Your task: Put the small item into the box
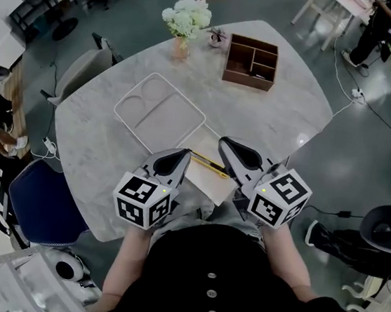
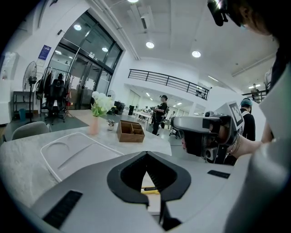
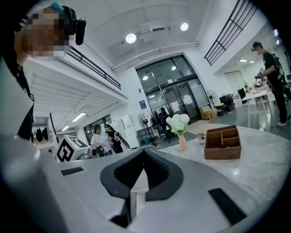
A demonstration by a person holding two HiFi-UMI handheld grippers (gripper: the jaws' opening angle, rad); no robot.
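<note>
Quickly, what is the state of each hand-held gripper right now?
Left hand-held gripper: closed, holding nothing.
Right hand-held gripper: closed, holding nothing.

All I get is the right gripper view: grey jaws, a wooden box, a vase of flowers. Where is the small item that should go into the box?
Observer: The head view shows a yellow and black item lying on a white sheet at the near edge of the table.
Operator: Is the other gripper holding it?
Observer: No. The left hand-held gripper is shut and empty. In its own view the item lies on the sheet beyond its jaws.
Operator: What lies between the item and the box?
Observer: A white tray with nothing on it lies just beyond the sheet. The wooden box stands farther off, to the tray's right.
</note>
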